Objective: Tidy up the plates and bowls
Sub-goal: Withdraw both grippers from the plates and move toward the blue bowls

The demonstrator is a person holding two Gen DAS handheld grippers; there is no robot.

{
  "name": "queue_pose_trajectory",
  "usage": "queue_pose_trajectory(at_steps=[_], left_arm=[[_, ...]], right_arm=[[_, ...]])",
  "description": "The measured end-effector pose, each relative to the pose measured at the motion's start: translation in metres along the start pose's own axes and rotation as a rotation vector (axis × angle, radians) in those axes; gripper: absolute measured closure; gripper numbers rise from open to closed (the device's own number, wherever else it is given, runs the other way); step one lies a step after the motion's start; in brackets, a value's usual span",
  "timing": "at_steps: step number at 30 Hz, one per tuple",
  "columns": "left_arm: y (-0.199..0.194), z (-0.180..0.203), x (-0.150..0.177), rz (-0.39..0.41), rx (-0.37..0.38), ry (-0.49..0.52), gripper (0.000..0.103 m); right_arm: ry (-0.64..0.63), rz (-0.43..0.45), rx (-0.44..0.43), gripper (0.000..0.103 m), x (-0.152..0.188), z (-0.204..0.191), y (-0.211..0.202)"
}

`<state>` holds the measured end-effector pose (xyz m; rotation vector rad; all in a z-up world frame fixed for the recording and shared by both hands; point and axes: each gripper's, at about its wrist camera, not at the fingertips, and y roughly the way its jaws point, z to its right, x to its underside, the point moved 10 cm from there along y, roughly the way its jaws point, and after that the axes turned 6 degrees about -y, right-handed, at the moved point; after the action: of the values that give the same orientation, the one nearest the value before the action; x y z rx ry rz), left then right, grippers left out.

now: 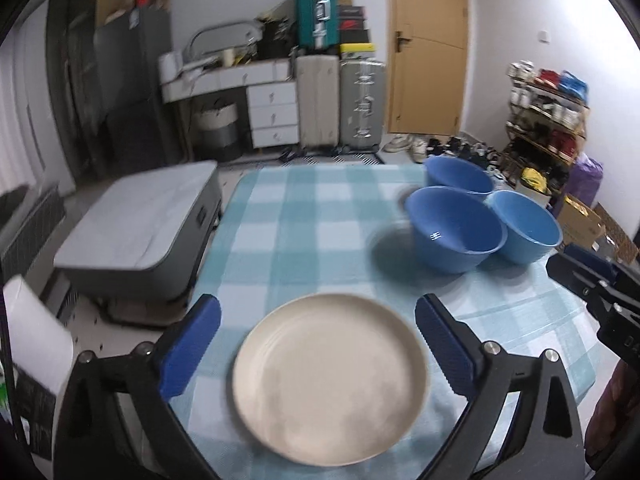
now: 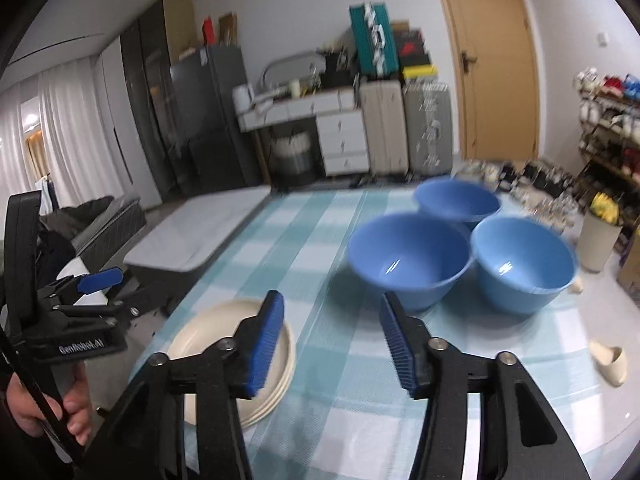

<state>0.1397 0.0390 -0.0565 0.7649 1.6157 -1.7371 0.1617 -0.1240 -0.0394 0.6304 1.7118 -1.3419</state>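
Observation:
A stack of cream plates (image 1: 330,392) lies on the checked tablecloth (image 1: 300,240) near the front left; it also shows in the right wrist view (image 2: 212,336). Three blue bowls stand close together at the right: a near one (image 1: 456,228) (image 2: 408,260), a right one (image 1: 526,226) (image 2: 524,264) and a far one (image 1: 458,174) (image 2: 456,198). My left gripper (image 1: 318,332) is open, its blue pads either side of the plates, above them. My right gripper (image 2: 330,340) is open and empty, short of the near bowl.
A low grey table (image 1: 140,232) stands left of the cloth. Suitcases (image 1: 340,104), a white drawer unit and a door are at the back. A shoe rack (image 1: 548,120) is at the right. A slipper (image 2: 610,360) lies right of the table.

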Motion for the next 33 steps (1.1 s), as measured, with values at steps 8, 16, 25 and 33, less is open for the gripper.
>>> queue_pose_trajectory(at_steps=[8,16,25,33], left_arm=[[-0.008,0.052,-0.02,0.072,0.072,0.018,0.0],[-0.002,0.068,-0.013,0.12,0.098,-0.09,0.0],[0.014,0.086,0.013,0.022,0.136,-0.111,0.0],[0.014,0.095,0.028,-0.025,0.131,-0.087,0.0]], right_arm=[[-0.009,0.178,0.12,0.009,-0.023,0.038,-0.064],[-0.04,0.211,0.166,0.002,-0.009,0.057,-0.085],[0.017,0.189,0.161,0.001,0.015,0.075,-0.083],[0.03,0.172,0.162,0.001,0.022,0.073,-0.082]])
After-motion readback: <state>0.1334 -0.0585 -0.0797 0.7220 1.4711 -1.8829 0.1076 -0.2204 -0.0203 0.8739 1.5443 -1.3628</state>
